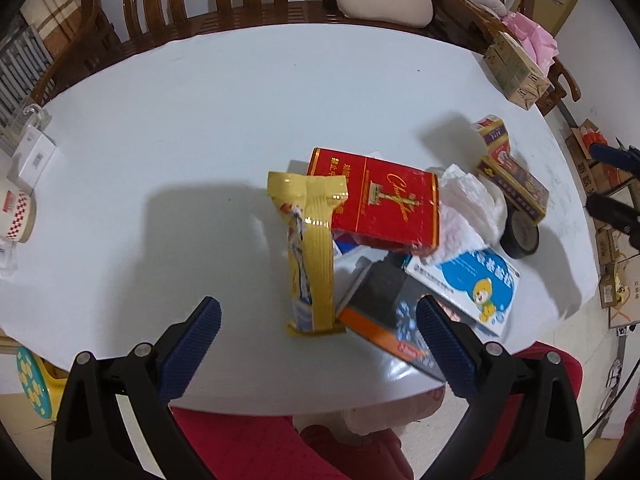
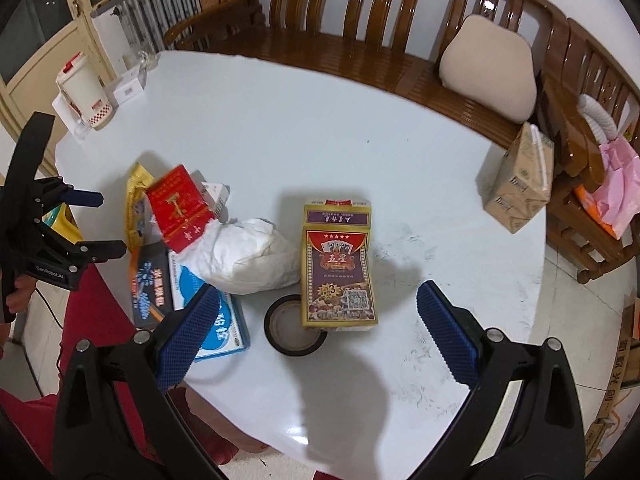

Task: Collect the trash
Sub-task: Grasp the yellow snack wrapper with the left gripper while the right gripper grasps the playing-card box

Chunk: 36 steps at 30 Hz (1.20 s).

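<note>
Nothing looked collected yet: both grippers, left & right, hung wide open w/ nothing held, above the trash pile on the table.

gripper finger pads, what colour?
Dark blue, with a fine knurled grid texture, on black arms. Clearest in the right wrist view: right gripper pads.

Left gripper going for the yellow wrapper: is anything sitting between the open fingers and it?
Nothing visible blocks it. The left gripper is open, and the yellow wrapper lies straight ahead. Its far end leans on the red box; the orange-edged packet lies alongside it.
</note>
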### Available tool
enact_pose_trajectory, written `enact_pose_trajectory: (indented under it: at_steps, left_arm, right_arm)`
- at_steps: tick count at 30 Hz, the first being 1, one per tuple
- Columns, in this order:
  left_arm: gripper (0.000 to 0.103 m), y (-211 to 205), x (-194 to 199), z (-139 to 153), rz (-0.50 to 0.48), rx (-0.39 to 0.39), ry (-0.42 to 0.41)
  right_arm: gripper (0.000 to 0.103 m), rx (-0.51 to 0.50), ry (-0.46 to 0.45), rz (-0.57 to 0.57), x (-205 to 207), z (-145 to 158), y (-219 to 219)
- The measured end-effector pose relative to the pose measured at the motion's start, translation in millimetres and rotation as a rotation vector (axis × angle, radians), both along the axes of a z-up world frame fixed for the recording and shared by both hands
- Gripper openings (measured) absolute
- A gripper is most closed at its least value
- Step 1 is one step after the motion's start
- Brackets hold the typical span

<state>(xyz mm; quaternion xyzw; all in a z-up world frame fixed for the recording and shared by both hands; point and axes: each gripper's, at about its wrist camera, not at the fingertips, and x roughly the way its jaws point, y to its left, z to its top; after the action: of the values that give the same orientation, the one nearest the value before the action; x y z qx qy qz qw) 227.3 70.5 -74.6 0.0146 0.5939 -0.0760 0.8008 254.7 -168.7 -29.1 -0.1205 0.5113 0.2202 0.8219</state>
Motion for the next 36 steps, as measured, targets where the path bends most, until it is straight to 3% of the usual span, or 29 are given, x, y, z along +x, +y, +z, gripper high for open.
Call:
enact_pose_trajectory:
  at_steps: [14, 19, 27, 30, 32, 34, 36]
  left_arm:
    - [0.093, 7, 27, -23, 0.028, -0.018, 0.003]
    - [0.075, 9, 33, -31, 0.041, -0.031, 0.025]
    - [0.064, 13, 39, -39, 0.045, -0.052, 0.044]
    - [0.057, 11, 39, -38, 0.039, -0.04, 0.037]
    - [0.054, 9, 42, -38, 0.035, -0.037, 0.039]
    - [0.048, 9, 43, -37, 0.037, -0.036, 0.04]
    - [0.044, 10, 43, -37, 0.034, -0.036, 0.041]
  right_arm:
    - [0.097, -0.038, 0.14, 0.014, 35, -59, 4]
    - [0.097, -0.038, 0.167, 0.014, 42, -70, 4]
    - [0.096, -0.027, 0.208, 0.014, 50, -84, 2]
    - [0.09, -0.022, 0.215, 0.018, 53, -86, 5]
    - [0.08, -0.022, 0.208, 0.019, 53, -86, 5]
    - [0.063, -0.028, 0.194, 0.019, 53, -84, 7]
    - [0.059, -0.017, 0.204, 0.012, 53, -84, 7]
